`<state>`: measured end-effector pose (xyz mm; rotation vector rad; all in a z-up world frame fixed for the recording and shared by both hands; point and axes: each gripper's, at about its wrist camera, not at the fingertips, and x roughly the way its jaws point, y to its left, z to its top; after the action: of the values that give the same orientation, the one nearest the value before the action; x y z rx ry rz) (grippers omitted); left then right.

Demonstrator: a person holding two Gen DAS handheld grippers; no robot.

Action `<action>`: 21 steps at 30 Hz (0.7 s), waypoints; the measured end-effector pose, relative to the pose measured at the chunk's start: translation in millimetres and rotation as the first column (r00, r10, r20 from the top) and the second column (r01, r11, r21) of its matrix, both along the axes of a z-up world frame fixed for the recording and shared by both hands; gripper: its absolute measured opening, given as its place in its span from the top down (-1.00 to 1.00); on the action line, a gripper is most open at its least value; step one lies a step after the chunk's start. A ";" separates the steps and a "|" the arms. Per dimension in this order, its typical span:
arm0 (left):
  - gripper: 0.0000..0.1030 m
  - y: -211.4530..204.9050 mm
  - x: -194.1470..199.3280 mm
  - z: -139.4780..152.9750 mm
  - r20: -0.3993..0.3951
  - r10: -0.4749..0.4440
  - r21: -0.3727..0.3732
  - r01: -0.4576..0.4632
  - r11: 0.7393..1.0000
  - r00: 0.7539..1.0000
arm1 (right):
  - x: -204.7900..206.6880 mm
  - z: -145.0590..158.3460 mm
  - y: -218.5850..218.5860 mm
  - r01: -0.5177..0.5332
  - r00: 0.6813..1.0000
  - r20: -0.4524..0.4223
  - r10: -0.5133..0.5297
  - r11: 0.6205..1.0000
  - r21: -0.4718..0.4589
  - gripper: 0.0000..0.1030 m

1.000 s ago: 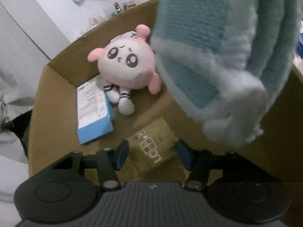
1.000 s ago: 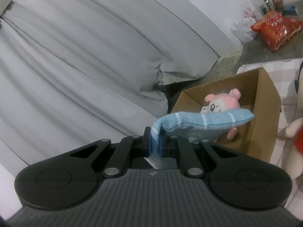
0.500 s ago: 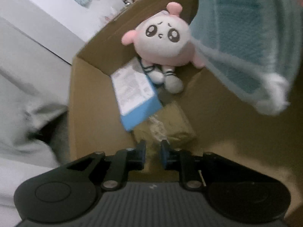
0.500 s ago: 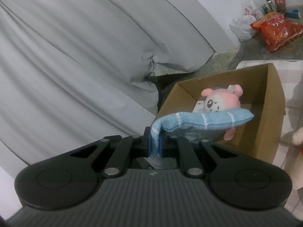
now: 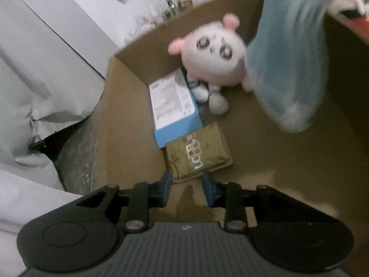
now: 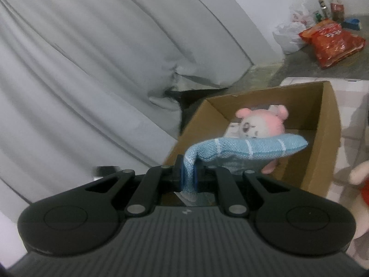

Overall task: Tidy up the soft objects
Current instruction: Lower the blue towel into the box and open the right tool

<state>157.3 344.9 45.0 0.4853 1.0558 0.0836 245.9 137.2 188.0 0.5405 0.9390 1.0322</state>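
Right gripper (image 6: 188, 177) pinches the blue sock (image 6: 249, 147) by its cuff over the box (image 6: 327, 138); left gripper (image 5: 185, 183), just reopened partway, holds nothing — released now, the toe at 3 o'clock could drape the rim rather than land by the plush (image 6: 263, 124).

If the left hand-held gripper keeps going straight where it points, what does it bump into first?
Probably the gold packet lying on the cardboard box floor, right ahead of the left hand-held gripper, whose jaws have just been opening with nothing between them. Depth is hard to judge.

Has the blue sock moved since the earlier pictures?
Yes. In the right wrist view the sock, clamped in the right gripper, now hangs lower over the box, covering more of the pink plush.
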 end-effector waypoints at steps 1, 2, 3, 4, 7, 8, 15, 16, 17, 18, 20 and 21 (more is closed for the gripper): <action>0.38 -2.0 -5.2 6.0 0.012 -0.001 -0.013 0.001 1.000 1.000 | 1.0 -0.8 3.8 -0.006 1.000 0.007 0.006 1.000 -0.025 0.87; 0.38 -2.0 -8.2 9.4 0.025 0.002 -0.024 -0.001 1.000 1.000 | 3.0 -2.0 8.2 -0.021 1.000 0.008 0.021 0.999 -0.047 0.87; 0.38 -2.9 -12.4 14.7 0.037 0.007 -0.036 -0.006 0.999 0.999 | 6.4 -3.0 13.9 -0.039 0.999 -0.006 0.039 0.996 -0.074 0.87; 0.37 -1.5 -14.6 17.5 0.047 0.017 -0.053 -0.014 0.998 0.999 | 8.6 -2.2 19.6 -0.068 0.998 -0.015 0.067 0.993 -0.092 0.87; 0.37 4.3 -17.7 24.3 0.069 0.033 -0.109 -0.025 0.994 0.997 | 6.8 9.6 37.5 -0.181 0.983 0.003 0.183 0.976 -0.117 0.87; 0.37 5.8 -20.1 27.3 0.077 0.038 -0.121 -0.029 0.992 0.996 | 5.0 13.8 44.5 -0.232 0.972 0.009 0.235 0.965 -0.121 0.87; 0.35 18.1 -21.1 22.4 0.099 0.066 -0.149 -0.051 0.988 0.993 | 15.7 -9.6 94.6 -0.465 0.869 -0.093 0.485 0.741 -0.485 0.79; 0.35 18.1 -21.5 21.5 0.102 0.065 -0.149 -0.049 0.988 0.993 | 19.6 -18.6 98.1 -0.439 0.878 -0.100 0.468 0.704 -0.559 0.79; 0.31 18.3 -22.2 20.4 0.106 0.065 -0.150 -0.048 0.987 0.992 | 23.3 -27.1 101.7 -0.415 0.884 -0.107 0.455 0.658 -0.628 0.84; 0.26 17.8 -22.9 19.7 0.104 0.061 -0.151 -0.045 0.987 0.993 | 27.4 -35.1 105.1 -0.376 0.893 -0.099 0.439 0.608 -0.700 0.82; 0.26 16.4 -21.3 16.7 0.097 0.049 -0.151 -0.034 0.988 0.994 | 31.5 -39.4 107.4 -0.351 0.899 -0.091 0.429 0.580 -0.735 0.75; 0.26 14.6 -20.8 16.5 0.091 0.042 -0.149 -0.028 0.988 0.995 | 29.8 -38.9 110.0 -0.360 0.889 -0.093 0.448 0.558 -0.748 0.75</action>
<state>136.5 359.5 61.4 0.3260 0.9702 0.0584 275.7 247.2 149.0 -0.4700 1.3236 0.9483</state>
